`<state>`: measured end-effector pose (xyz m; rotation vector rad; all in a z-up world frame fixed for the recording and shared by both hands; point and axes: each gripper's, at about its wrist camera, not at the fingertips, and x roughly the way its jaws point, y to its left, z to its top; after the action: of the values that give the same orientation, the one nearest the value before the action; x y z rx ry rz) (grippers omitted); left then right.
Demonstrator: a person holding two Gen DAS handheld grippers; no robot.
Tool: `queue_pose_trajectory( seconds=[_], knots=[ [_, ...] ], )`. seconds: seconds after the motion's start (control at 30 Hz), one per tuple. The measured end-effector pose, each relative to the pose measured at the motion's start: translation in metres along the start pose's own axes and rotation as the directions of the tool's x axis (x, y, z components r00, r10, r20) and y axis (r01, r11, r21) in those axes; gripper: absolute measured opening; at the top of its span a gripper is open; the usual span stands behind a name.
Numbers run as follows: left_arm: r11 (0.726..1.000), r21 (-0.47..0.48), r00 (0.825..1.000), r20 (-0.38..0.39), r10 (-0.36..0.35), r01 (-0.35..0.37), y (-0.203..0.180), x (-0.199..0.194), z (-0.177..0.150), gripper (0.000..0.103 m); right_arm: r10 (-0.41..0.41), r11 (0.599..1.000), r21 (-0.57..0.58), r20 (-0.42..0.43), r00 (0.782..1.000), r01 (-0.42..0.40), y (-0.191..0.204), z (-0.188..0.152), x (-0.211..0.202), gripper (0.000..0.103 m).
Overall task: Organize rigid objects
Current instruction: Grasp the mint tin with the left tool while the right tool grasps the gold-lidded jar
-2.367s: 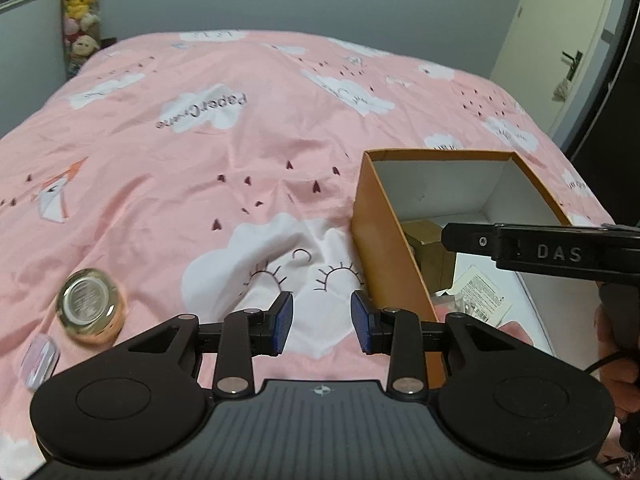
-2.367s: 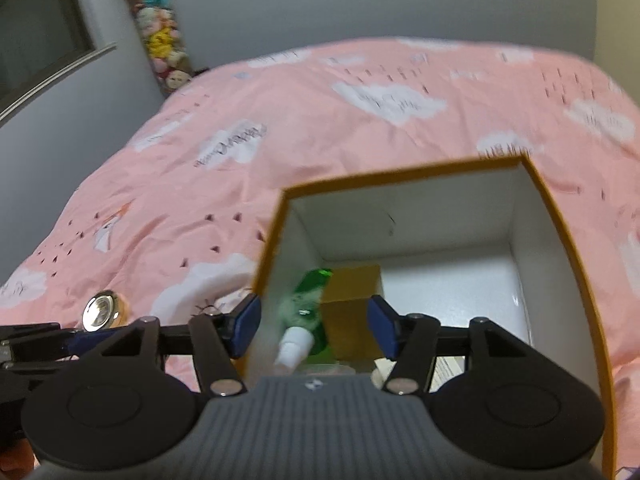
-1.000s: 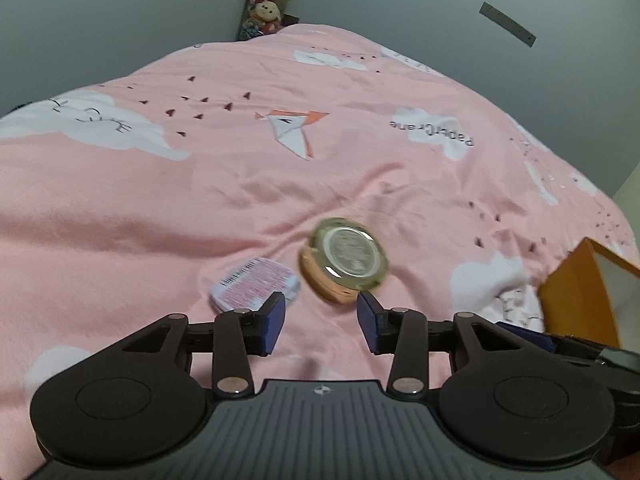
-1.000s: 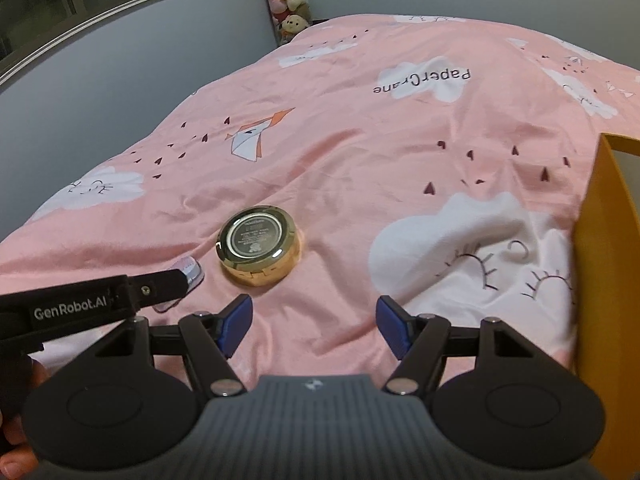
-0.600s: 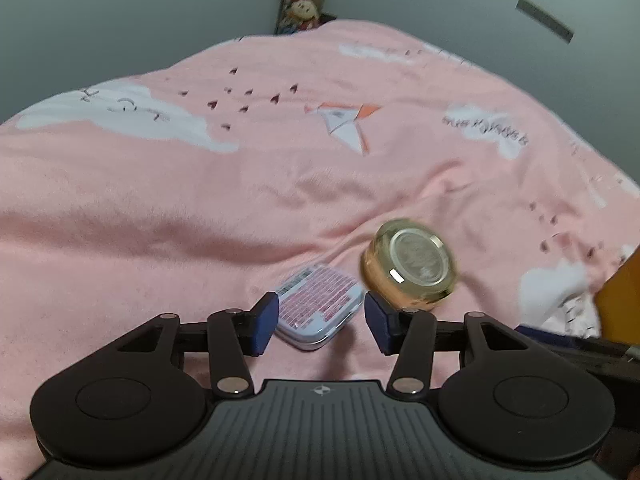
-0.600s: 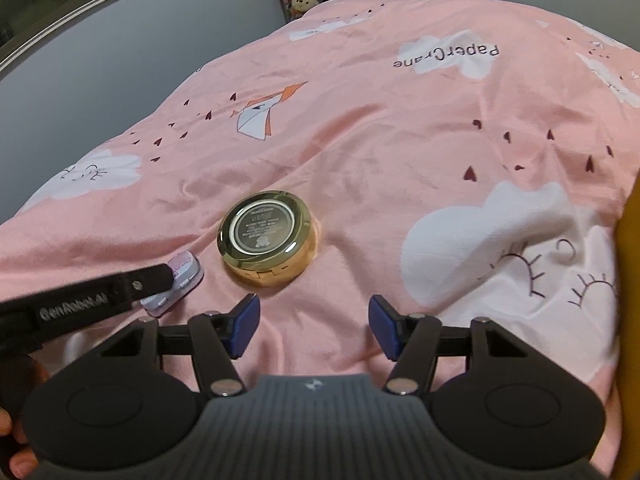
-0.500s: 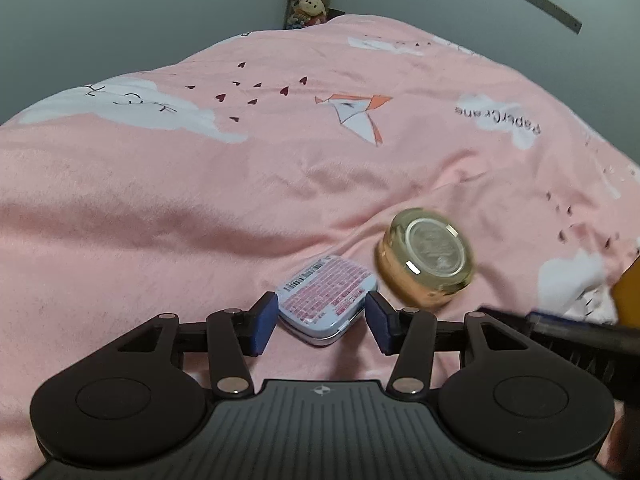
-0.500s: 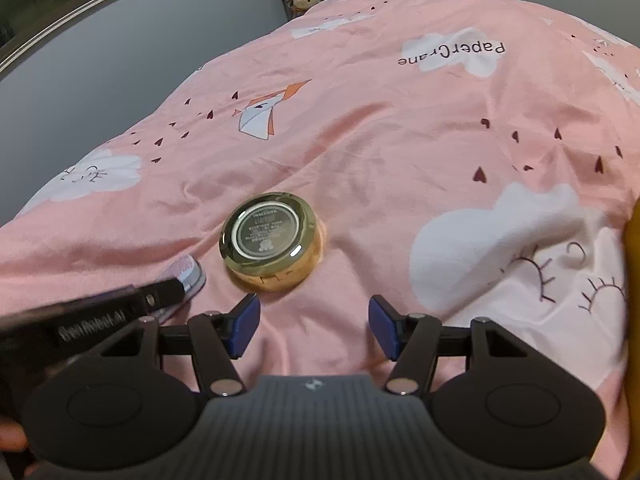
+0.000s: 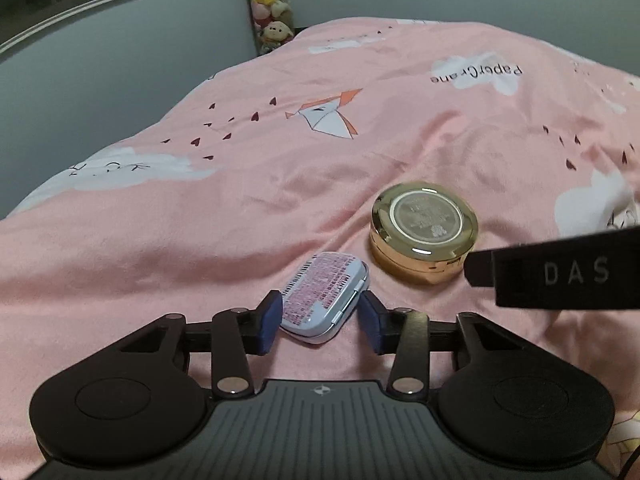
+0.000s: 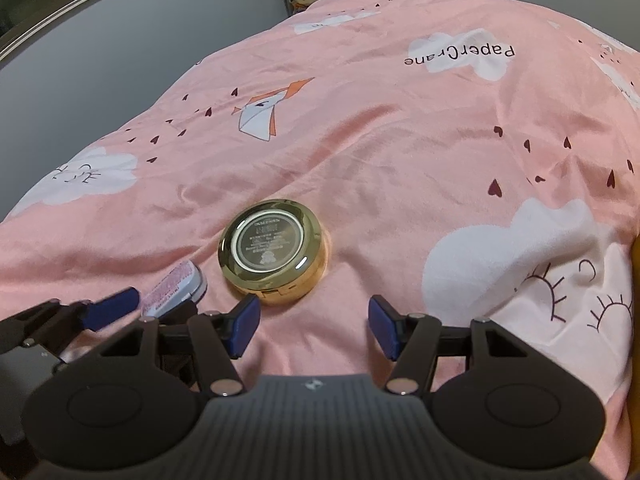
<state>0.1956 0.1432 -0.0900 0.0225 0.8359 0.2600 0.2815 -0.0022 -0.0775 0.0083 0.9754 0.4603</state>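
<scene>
A small flat tin (image 9: 323,292) with a pink-printed label lies on the pink duvet, its near end between the open fingers of my left gripper (image 9: 319,323). The fingers stand on both sides of it with small gaps. A round gold compact (image 9: 425,231) lies just right of the tin. In the right wrist view the compact (image 10: 271,247) lies just beyond my open, empty right gripper (image 10: 313,327), ahead of its left finger. The tin (image 10: 176,287) shows there at the left, with the left gripper's blue fingertip (image 10: 112,311) beside it.
The pink cloud-print duvet (image 9: 280,152) covers the whole bed. The orange box edge (image 10: 635,264) shows at the far right. The right gripper's black body (image 9: 560,268) juts in from the right next to the compact. Plush toys (image 9: 270,8) hang on the far wall.
My left gripper has moved forward so that the tin now lies between its fingers. My right gripper has come closer to the gold compact. Both objects lie where they were.
</scene>
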Motion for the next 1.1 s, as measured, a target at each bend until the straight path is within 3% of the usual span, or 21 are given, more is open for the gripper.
queue_pose_trajectory(
  seconds=[0.13, 0.2, 0.3, 0.47, 0.63, 0.8, 1.1],
  knots=[
    [1.000, 0.013, 1.000, -0.020, 0.004, -0.003, -0.002, 0.004, 0.000, 0.045, -0.003, 1.000, -0.005, 0.006, 1.000, 0.003, 0.000, 0.002, -0.002, 0.060],
    [1.000, 0.008, 1.000, -0.008, 0.002, -0.001, -0.002, 0.003, 0.001, 0.032, -0.003, 1.000, -0.005, 0.008, 1.000, 0.003, 0.001, 0.003, -0.002, 0.060],
    [1.000, -0.016, 0.999, 0.044, 0.003, -0.002, 0.002, -0.008, 0.004, 0.024, -0.002, 1.000, -0.014, 0.012, 1.000, 0.002, 0.003, 0.006, -0.002, 0.060],
    [0.991, -0.130, 0.998, 0.042, -0.038, 0.043, 0.027, -0.009, 0.012, 0.021, 0.008, 1.000, -0.025, 0.009, 1.000, -0.008, 0.009, 0.011, 0.004, 0.060],
    [0.990, -0.143, 0.999, 0.051, -0.007, 0.014, 0.031, -0.002, 0.017, 0.020, 0.008, 1.000, -0.016, 0.013, 1.000, -0.008, 0.013, 0.020, 0.014, 0.059],
    [0.982, -0.181, 0.998, 0.050, -0.036, 0.045, 0.037, 0.005, 0.017, 0.021, 0.013, 1.000, 0.028, -0.017, 1.000, -0.012, 0.011, 0.030, 0.033, 0.059],
    [0.964, -0.256, 0.996, 0.059, -0.062, 0.075, 0.046, 0.011, 0.017, 0.021, 0.124, 0.980, 0.166, -0.067, 0.990, -0.111, -0.004, 0.043, 0.065, 0.064]
  ],
)
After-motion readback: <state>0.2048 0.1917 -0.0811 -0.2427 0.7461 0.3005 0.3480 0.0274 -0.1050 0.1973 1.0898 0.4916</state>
